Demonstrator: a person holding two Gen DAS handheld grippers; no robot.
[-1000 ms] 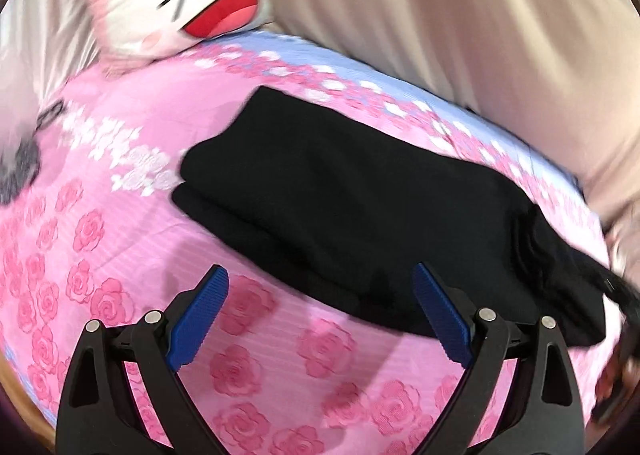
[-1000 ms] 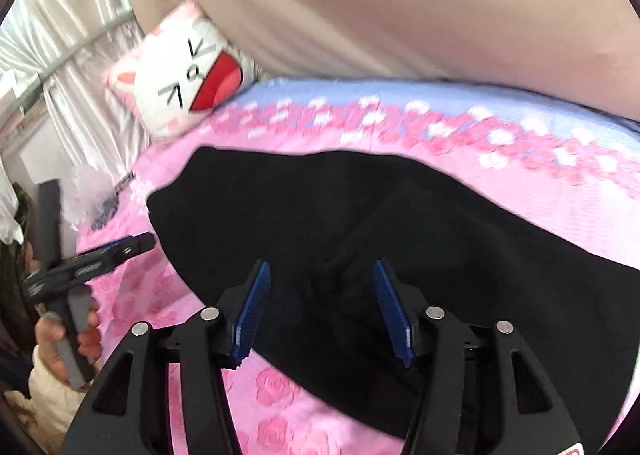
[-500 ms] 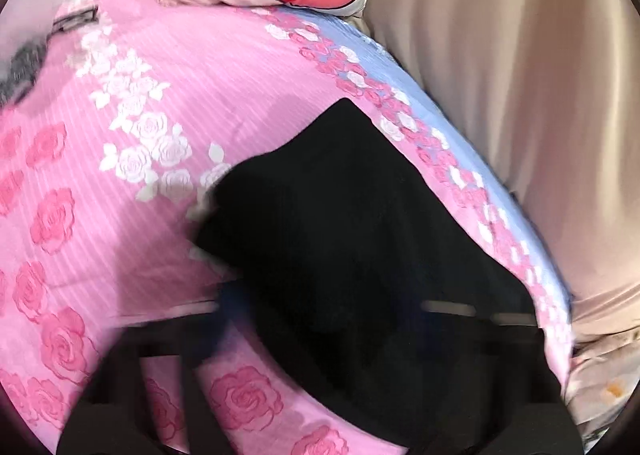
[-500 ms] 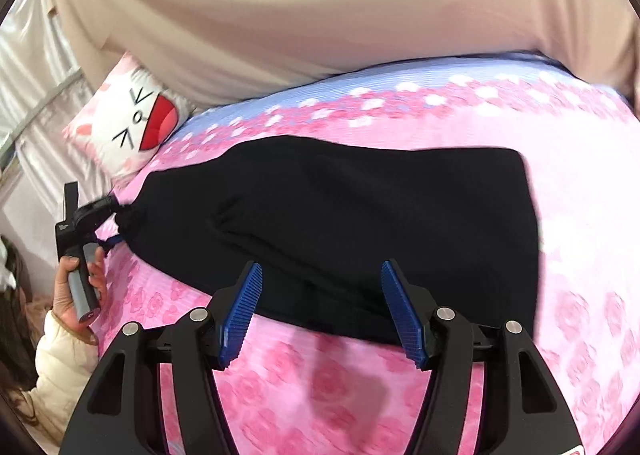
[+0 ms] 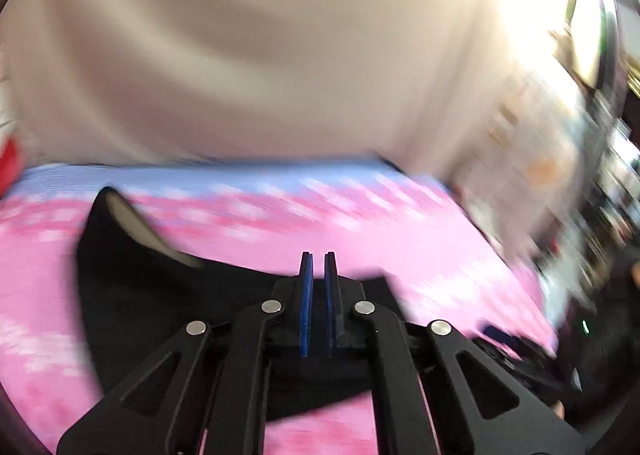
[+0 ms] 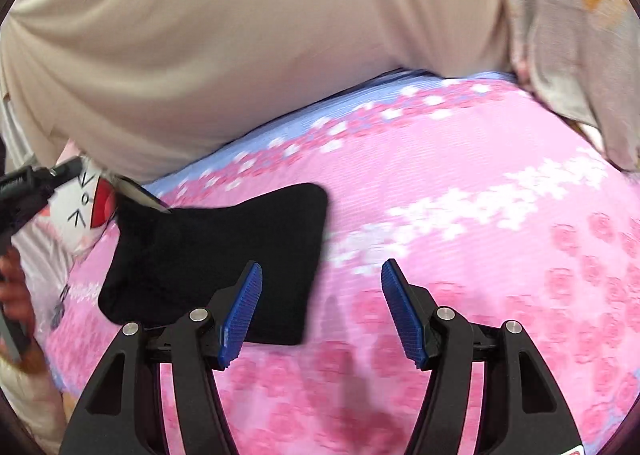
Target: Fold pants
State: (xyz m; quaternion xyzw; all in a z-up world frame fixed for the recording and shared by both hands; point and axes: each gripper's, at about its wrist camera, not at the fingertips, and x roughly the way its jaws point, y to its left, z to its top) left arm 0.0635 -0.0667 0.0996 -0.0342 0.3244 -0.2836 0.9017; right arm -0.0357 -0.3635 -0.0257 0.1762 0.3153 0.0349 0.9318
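Observation:
The black pants [image 6: 220,247] lie on the pink flowered bedsheet [image 6: 480,255], bunched into a short dark shape. One corner is lifted and shows its pale lining [image 6: 140,197]. My left gripper [image 5: 318,267] is shut, its blue pads nearly together. The black fabric [image 5: 160,315] rises up around the fingers, so it appears to be held by an edge. That view is heavily blurred. The right wrist view shows the left gripper [image 6: 78,166] at the far left, by the lifted corner. My right gripper [image 6: 322,295] is open and holds nothing. It hovers at the pants' right edge, with its left finger [image 6: 240,307] over the fabric.
A cat-face pillow [image 6: 80,207] sits at the left end of the bed, behind the pants. A beige curtain [image 6: 240,55] runs along the far side, with a patterned cloth [image 6: 580,35] at the right. A person's hand [image 6: 12,295] grips the left tool's handle.
The left gripper went from wide open to shut and swung up and across, and its view is now blurred. The right gripper slid to the pants' right end and stayed open. The pants look shorter.

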